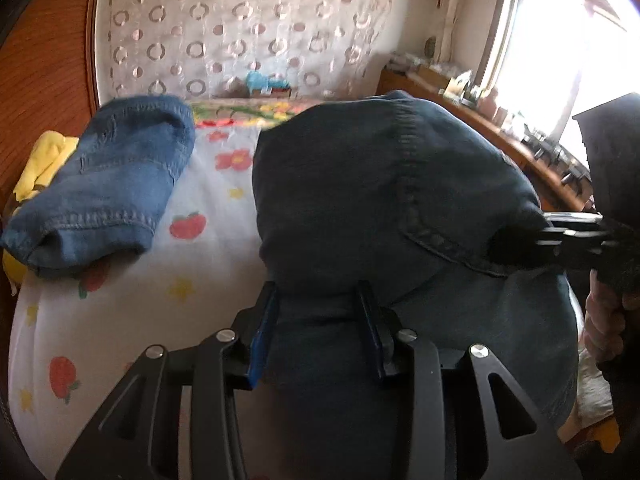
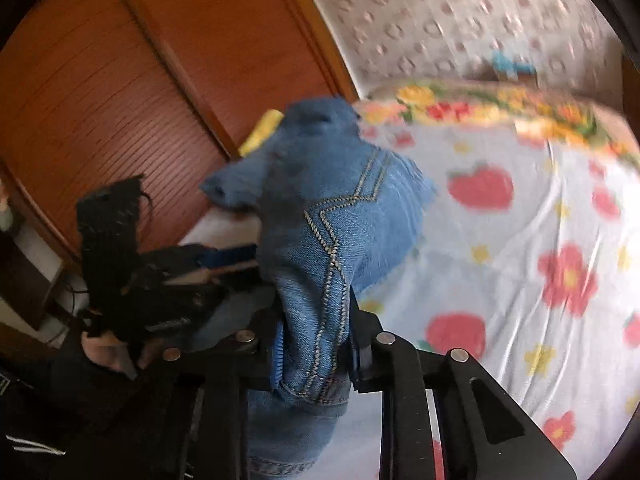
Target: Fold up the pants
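Note:
Blue denim pants [image 1: 380, 200] hang in the air over the bed, held by both grippers. My left gripper [image 1: 316, 320] is shut on a thick bunch of the denim. My right gripper [image 2: 316, 344] is shut on a seamed, stitched part of the pants [image 2: 332, 232]. The right gripper also shows at the right of the left wrist view [image 1: 520, 236], pinching the fabric. The left gripper shows at the left of the right wrist view [image 2: 224, 264]. A second piece of lighter blue denim [image 1: 108, 184] lies on the bed at the left.
The bed has a white sheet with red and yellow flowers [image 1: 216, 216]. A yellow cloth [image 1: 44, 160] lies under the lighter denim. A wooden headboard [image 2: 120, 100] stands at the left. A cluttered wooden sill [image 1: 500, 128] and a bright window [image 1: 560, 52] are at the right.

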The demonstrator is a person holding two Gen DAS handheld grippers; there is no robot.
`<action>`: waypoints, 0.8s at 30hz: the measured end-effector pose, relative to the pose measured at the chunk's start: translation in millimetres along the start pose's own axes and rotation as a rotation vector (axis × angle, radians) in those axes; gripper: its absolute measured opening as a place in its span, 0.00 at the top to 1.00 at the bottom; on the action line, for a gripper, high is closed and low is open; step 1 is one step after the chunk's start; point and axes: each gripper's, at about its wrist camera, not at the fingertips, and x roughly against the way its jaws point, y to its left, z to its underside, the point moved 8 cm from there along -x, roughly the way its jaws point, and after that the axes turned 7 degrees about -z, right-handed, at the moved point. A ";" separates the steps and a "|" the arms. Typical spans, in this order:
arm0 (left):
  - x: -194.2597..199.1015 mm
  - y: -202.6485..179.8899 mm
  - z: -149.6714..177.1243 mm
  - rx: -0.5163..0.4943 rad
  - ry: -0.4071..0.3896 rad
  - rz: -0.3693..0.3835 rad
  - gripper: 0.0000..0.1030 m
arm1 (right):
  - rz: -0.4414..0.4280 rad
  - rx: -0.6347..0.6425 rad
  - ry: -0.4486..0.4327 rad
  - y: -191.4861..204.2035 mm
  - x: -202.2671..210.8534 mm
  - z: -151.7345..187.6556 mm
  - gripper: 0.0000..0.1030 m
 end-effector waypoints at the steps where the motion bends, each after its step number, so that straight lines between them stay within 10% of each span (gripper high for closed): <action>1: 8.0 0.1 -4.9 0.010 -0.025 0.011 0.64 | 0.003 0.018 -0.008 10.8 4.0 -8.7 0.79; 14: 89.8 70.2 -90.4 0.107 -0.273 0.003 0.64 | 0.046 0.229 -0.064 96.8 -20.8 -133.1 0.80; 24: 131.0 190.9 -161.1 0.185 -0.386 -0.137 0.64 | -0.165 0.231 -0.161 148.5 -121.8 -244.5 0.80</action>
